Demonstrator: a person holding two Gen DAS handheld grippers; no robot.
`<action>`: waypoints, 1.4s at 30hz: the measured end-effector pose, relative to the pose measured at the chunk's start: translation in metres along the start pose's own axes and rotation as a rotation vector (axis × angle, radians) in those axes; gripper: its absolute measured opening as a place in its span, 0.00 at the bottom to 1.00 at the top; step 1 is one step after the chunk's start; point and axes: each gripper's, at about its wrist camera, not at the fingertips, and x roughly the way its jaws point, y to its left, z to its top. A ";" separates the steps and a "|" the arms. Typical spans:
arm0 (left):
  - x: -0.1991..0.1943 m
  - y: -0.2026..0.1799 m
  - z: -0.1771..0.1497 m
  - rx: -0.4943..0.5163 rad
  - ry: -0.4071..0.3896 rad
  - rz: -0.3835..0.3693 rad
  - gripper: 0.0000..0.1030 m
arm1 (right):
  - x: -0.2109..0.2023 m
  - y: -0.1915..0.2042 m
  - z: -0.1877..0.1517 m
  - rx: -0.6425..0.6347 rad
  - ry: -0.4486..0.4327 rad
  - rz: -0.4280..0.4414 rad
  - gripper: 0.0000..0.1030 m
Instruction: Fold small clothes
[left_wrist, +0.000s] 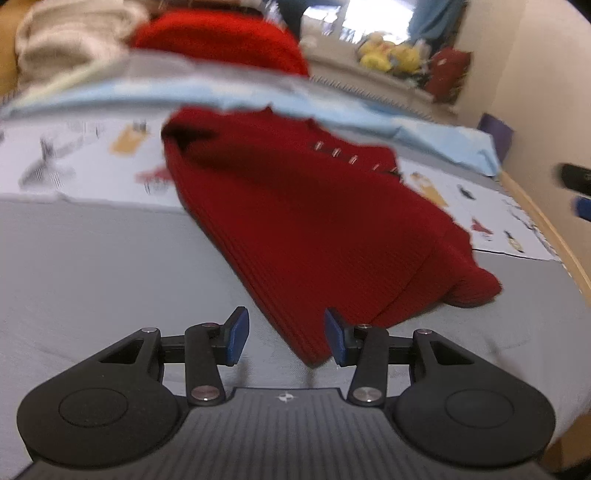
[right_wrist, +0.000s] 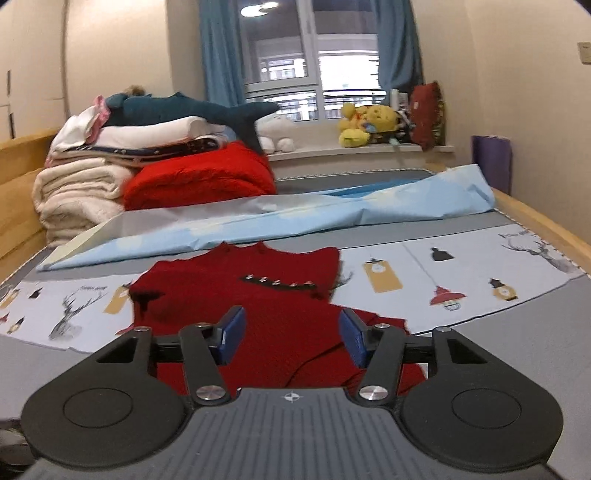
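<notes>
A small dark red knitted garment (left_wrist: 306, 221) with a row of silver studs lies partly folded on the grey bed. My left gripper (left_wrist: 286, 338) is open, and the garment's near corner lies between its blue pads. In the right wrist view the same garment (right_wrist: 236, 295) lies just ahead. My right gripper (right_wrist: 291, 336) is open and empty, held above the garment's near part. The tips of the right gripper show at the right edge of the left wrist view (left_wrist: 576, 192).
A printed white sheet (right_wrist: 480, 269) and a light blue sheet (right_wrist: 332, 214) lie across the bed. Folded blankets (right_wrist: 81, 184), a red blanket (right_wrist: 199, 177) and a shark plush (right_wrist: 184, 110) are stacked at the far left. A wooden bed rail (right_wrist: 546, 221) runs along the right.
</notes>
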 end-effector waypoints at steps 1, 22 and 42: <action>0.014 0.001 0.002 -0.030 0.023 0.006 0.48 | -0.001 -0.005 0.001 0.012 0.000 0.005 0.56; -0.022 0.121 0.056 0.451 0.145 -0.055 0.05 | 0.012 -0.074 -0.002 0.183 0.093 -0.095 0.57; 0.007 0.252 0.082 0.092 0.297 -0.018 0.25 | 0.131 -0.054 -0.071 0.256 0.705 -0.171 0.55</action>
